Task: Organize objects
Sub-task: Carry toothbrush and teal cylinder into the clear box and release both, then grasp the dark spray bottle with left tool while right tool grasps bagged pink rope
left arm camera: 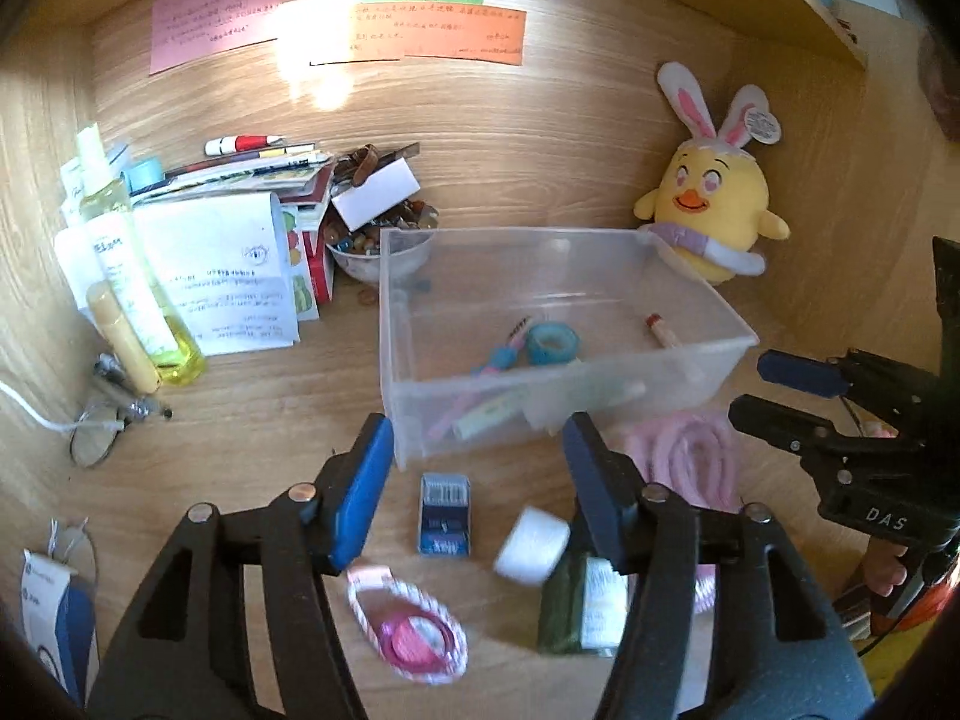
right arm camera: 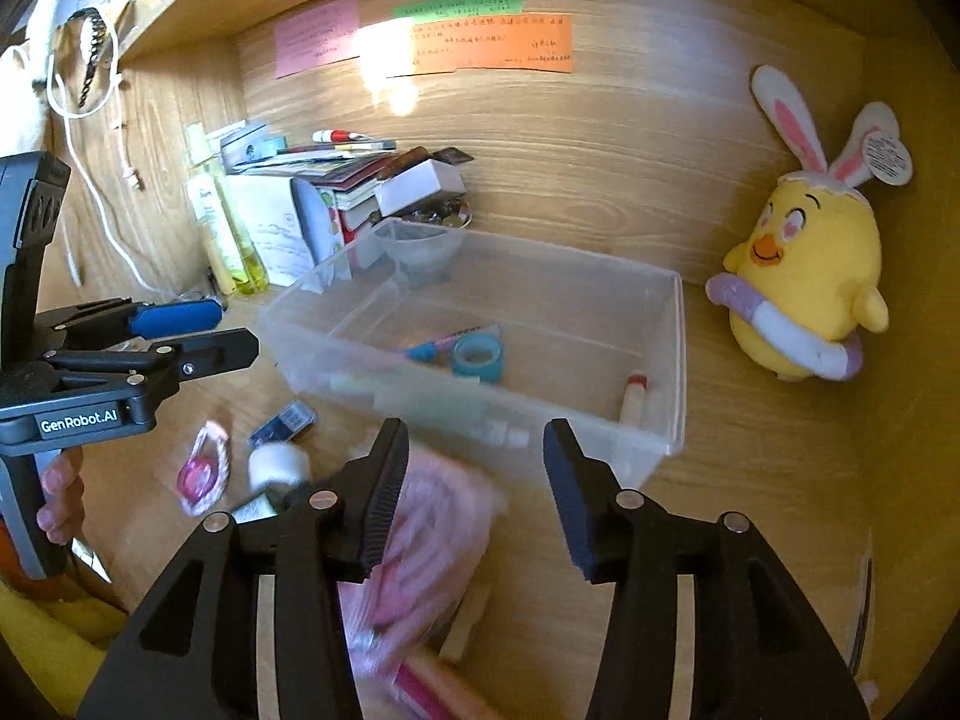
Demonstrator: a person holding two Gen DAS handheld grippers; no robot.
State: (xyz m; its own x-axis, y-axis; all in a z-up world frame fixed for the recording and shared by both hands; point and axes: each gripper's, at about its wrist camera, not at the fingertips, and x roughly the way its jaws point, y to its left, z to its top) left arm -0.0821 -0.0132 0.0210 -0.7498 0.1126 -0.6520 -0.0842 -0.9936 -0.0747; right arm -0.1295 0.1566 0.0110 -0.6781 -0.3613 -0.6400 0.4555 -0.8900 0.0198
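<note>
Clear plastic bin (left arm camera: 540, 396) sits mid-desk; your left gripper (left arm camera: 477, 480) and right gripper (right arm camera: 474, 480) both hang spread (nothing pinched).

Clear plastic bin (left arm camera: 420, 324) at centre, open-topped, holding blue tape roll (left arm camera: 552, 344), blue-and-pink pen (left arm camera: 503, 348) and red-capped tube (left arm camera: 660, 330). On the counter (left arm camera: 270, 420) at its 6 o'clock: small blue box (left arm camera: 444, 514), white roll (left arm camera: 532, 544), pink-white tape dispenser (left arm camera: 408, 624); pink packet (right arm camera: 432, 534) toward 4 o'clock.

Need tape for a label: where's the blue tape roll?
In both views the blue tape roll lies inside the clear bin, mid-floor, right of the blue pen.
</note>
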